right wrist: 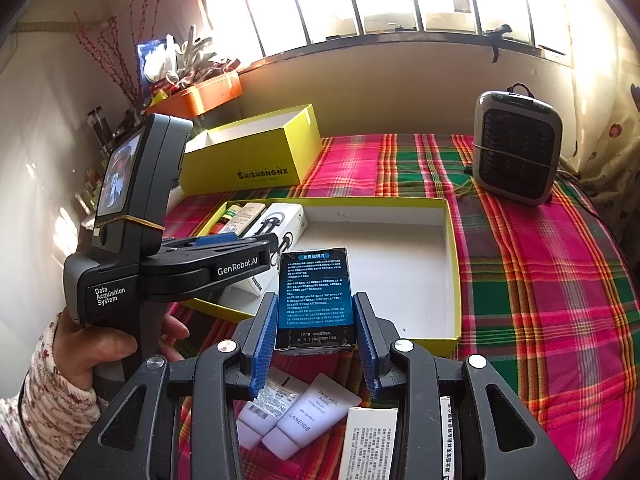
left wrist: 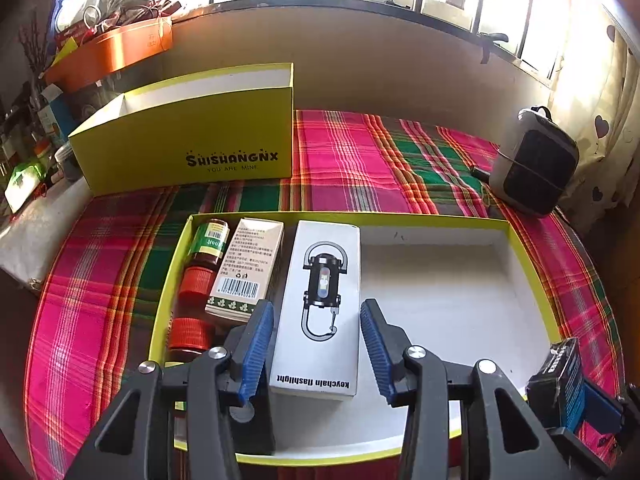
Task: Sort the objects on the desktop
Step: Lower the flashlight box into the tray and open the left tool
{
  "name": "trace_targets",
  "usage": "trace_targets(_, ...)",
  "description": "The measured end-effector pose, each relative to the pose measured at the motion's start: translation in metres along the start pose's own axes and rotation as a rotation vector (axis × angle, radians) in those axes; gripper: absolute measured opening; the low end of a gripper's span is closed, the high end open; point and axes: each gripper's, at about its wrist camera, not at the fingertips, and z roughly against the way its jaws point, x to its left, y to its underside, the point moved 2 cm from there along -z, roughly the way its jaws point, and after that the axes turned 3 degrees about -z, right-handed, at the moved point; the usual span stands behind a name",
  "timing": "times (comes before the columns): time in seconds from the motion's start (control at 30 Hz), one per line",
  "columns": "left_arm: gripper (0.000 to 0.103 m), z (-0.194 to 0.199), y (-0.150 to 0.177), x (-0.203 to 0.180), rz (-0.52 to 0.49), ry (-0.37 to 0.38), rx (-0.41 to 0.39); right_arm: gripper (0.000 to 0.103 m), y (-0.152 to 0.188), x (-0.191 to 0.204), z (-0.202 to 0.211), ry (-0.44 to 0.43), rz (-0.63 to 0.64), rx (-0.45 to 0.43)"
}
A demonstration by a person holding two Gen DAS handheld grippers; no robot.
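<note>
We look down at a plaid cloth point(left wrist: 360, 152) with a shallow yellow tray point(left wrist: 532, 280) on it; at the tray's left edge lie red-capped bottles point(left wrist: 196, 276), then a beige carton point(left wrist: 244, 268), packed side by side, probably to save room; next to them sits the white keychain flashlight box point(left wrist: 324, 304), lying flat in the tray between the spread blue pads of the left gripper point(left wrist: 318, 344), whose jaws stand open and apart from its sides, so it looks just placed or about to be nudged; the tray's right half is bare; further right, the right gripper point(right wrist: 316, 332) is clamped on a dark blue box point(right wrist: 316, 300), held upright over the tray's near rim, apparently bound for that free space; below it white tubes point(right wrist: 304, 416) wait on the cloth.
</note>
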Motion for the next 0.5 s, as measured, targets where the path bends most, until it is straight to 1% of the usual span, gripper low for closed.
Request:
trace_targets(0.2, 0.046, -0.002, -0.006, -0.011, -0.038, -0.027, -0.008, 0.039, 0.001, -0.001, 0.001, 0.002, -0.005, -0.002)
trace_targets(0.3, 0.046, -0.006, -0.009, -0.015, -0.055, -0.052, -0.007, 0.039, 0.001, -0.002, 0.002, 0.003, -0.006, -0.002)
trace_targets(0.5, 0.046, -0.012, -0.011, -0.014, -0.060, -0.084, -0.011, 0.039, 0.001, -0.004, 0.002, 0.007, -0.009, 0.000)
